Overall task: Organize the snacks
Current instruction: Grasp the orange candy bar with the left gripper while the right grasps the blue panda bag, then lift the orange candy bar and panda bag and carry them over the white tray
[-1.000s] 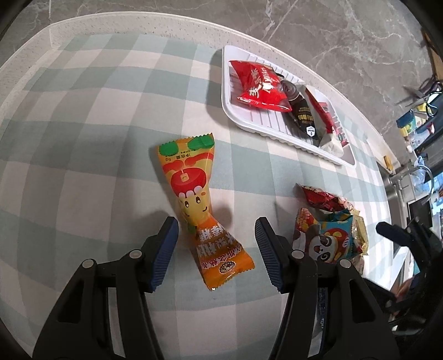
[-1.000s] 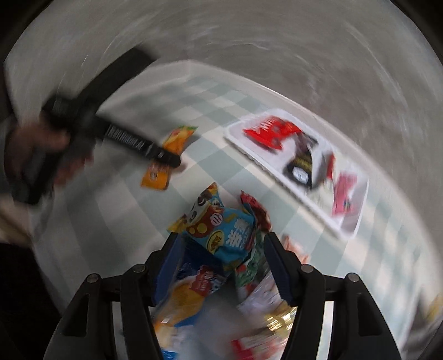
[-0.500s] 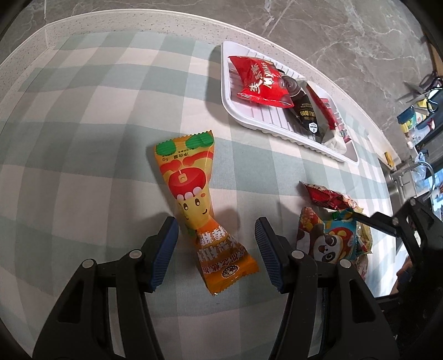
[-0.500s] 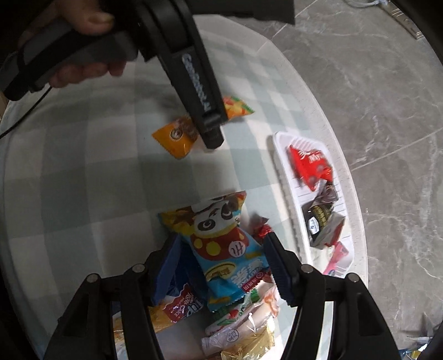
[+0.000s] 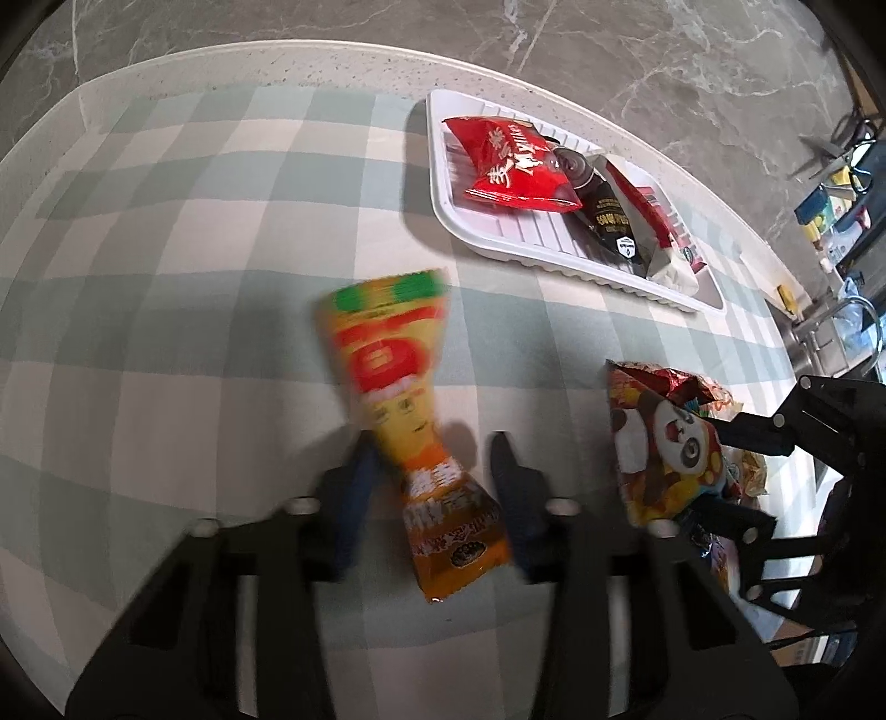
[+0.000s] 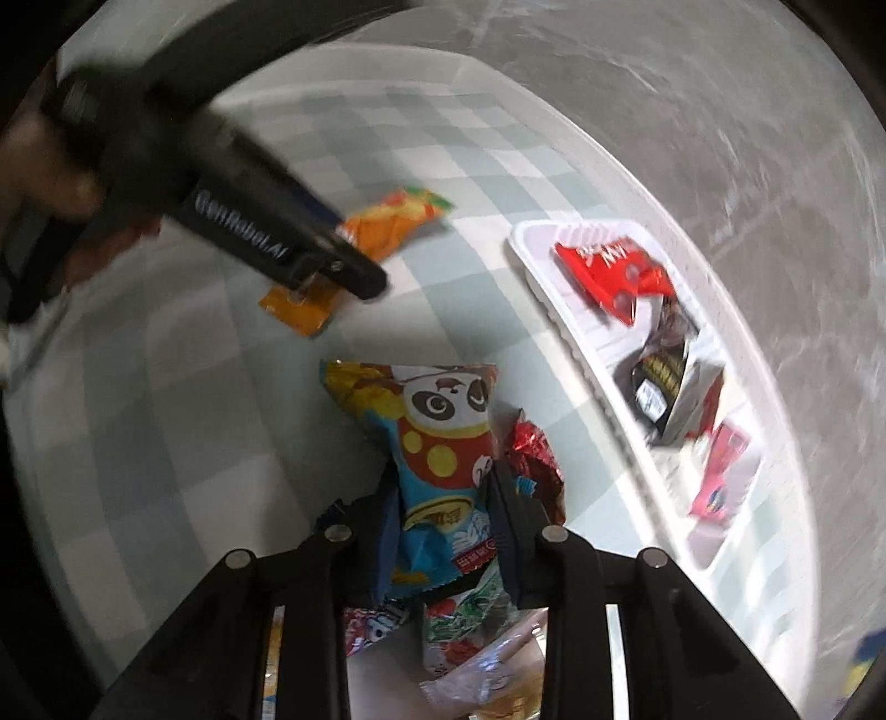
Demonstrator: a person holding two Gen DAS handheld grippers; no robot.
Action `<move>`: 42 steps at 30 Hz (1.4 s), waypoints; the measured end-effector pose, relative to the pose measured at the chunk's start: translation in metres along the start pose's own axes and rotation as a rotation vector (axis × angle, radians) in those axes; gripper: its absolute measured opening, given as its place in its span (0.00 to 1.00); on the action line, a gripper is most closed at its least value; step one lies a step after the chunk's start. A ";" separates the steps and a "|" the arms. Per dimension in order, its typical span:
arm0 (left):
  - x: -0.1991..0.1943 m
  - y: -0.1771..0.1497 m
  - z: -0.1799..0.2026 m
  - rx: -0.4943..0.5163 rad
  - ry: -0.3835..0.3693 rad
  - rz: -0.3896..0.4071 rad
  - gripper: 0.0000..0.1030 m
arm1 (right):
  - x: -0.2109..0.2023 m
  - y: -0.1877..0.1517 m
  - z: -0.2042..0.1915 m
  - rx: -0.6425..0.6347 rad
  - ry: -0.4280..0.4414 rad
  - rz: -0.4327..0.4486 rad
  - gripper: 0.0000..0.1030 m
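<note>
An orange and yellow snack packet lies on the checked cloth between the fingers of my left gripper; the jaws are closing round its waist, still a little apart on the right. It also shows in the right wrist view. My right gripper is shut on a blue panda snack packet, also seen in the left wrist view. A white tray at the back right holds a red packet, a black packet and others.
A pile of more snack packets lies under my right gripper, with a red foil one beside the panda packet. The table edge curves round the back, with marble floor beyond.
My left gripper's jaws have narrowed around the orange packet. My right gripper has closed on the panda packet and swung, so the tray now sits further right in its view.
</note>
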State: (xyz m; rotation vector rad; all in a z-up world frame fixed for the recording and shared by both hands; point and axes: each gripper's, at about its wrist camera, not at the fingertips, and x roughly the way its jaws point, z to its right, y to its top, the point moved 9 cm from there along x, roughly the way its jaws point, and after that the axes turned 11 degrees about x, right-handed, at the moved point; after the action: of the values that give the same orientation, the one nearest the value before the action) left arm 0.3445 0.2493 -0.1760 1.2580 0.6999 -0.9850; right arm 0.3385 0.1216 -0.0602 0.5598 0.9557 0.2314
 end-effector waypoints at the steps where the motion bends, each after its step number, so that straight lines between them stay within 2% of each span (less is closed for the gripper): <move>1: 0.000 0.000 -0.002 -0.011 -0.008 0.004 0.28 | -0.003 0.000 0.002 0.037 0.023 0.005 0.30; 4: -0.001 -0.001 -0.005 -0.038 -0.053 0.019 0.19 | -0.007 0.000 0.010 0.145 0.096 0.011 0.30; 11: -0.008 0.001 -0.010 -0.103 -0.125 0.065 0.18 | -0.025 -0.003 0.023 0.395 0.265 0.055 0.30; 23: -0.033 0.013 -0.006 -0.161 -0.255 0.123 0.18 | -0.052 -0.008 0.045 0.705 0.484 0.132 0.30; 27: -0.038 0.022 0.001 -0.160 -0.283 0.134 0.18 | -0.060 -0.010 0.055 0.779 0.522 0.160 0.30; 42: -0.039 0.054 0.013 -0.151 -0.340 0.146 0.18 | -0.069 -0.019 0.109 0.996 0.546 0.238 0.30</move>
State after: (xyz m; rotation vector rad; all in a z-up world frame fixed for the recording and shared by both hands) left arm 0.3746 0.2460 -0.1159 0.9640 0.4034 -0.9763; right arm 0.3883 0.0382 0.0275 1.5846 1.5268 0.1033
